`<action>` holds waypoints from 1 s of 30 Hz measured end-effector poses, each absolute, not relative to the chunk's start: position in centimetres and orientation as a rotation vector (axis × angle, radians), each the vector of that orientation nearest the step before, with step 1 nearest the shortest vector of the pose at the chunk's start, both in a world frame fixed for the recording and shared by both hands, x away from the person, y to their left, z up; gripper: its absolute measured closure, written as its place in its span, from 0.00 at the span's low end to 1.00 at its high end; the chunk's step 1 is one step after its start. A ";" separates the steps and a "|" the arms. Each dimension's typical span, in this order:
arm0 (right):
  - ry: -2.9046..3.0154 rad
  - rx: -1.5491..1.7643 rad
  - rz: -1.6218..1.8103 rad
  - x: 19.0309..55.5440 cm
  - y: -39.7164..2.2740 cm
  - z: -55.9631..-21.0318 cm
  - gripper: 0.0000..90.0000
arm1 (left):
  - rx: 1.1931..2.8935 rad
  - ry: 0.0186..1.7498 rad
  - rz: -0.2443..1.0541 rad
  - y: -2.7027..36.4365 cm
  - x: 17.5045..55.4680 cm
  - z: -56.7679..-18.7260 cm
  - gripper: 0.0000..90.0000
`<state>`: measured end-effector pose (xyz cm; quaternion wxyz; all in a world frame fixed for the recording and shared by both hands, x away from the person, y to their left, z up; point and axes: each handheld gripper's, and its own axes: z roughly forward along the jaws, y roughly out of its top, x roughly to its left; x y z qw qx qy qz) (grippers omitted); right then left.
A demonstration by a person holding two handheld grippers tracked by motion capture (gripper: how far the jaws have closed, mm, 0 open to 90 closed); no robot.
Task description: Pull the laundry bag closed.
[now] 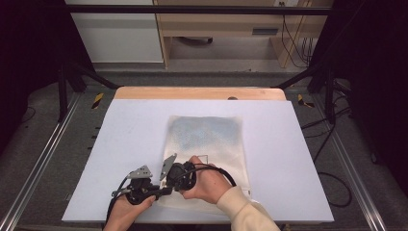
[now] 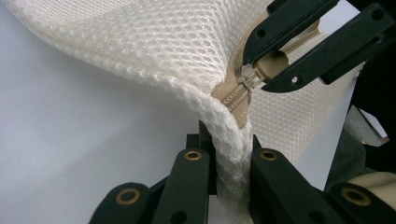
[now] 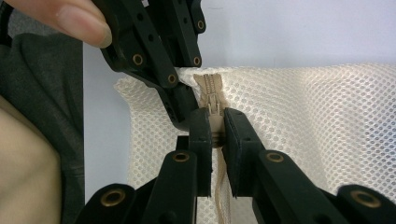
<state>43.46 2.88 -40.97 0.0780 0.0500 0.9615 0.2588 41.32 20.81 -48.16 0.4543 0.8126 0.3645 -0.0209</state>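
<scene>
Bag: a cream mesh laundry bag lying flat on the white table, roughly in the middle and toward the near edge. You can make out something bluish inside the far half through the mesh.

Corner: the near left corner of the bag is lifted off the table and bunched up between the two grippers, pretty clear in the left gripper view.

Zipper: tan zipper runs along the near edge of the bag, and its end sits right at that lifted corner.

Zipper pull: the tan zipper pull is sitting between the right jaws.

Left gripper: left gripper has its jaws clamped tight on the mesh corner, just beside the end of the zipper. The fabric is squeezed into a fold between the pads.

Right gripper: right gripper is pinched down on the zipper pull, jaws narrow with the tab caught between them.

How close: the two grippers are basically nose to nose, nearly touching, in the high view too.

Hands: both hands come in from the near edge, the right one in a cream sleeve.

Cable: a black cable loops over the right hand.
</scene>
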 end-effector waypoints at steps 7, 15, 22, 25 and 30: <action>2.872 0.147 0.778 43.5 2.7 -41.3 0.92 | 1.988 0.905 -0.042 20.8 41.3 -48.0 0.97; 2.867 0.155 0.761 43.4 2.7 -41.8 0.92 | 1.985 0.906 -0.039 20.8 41.2 -47.8 0.97; 2.866 0.147 0.740 43.4 2.8 -41.8 0.92 | 1.978 0.904 -0.035 21.0 41.2 -47.6 0.97; 2.861 0.154 0.748 43.4 2.8 -41.8 0.92 | 1.975 0.900 -0.034 21.0 41.2 -47.5 0.97; 2.853 0.153 0.757 43.4 2.8 -41.7 0.92 | 1.972 0.899 -0.033 21.1 41.2 -47.3 0.96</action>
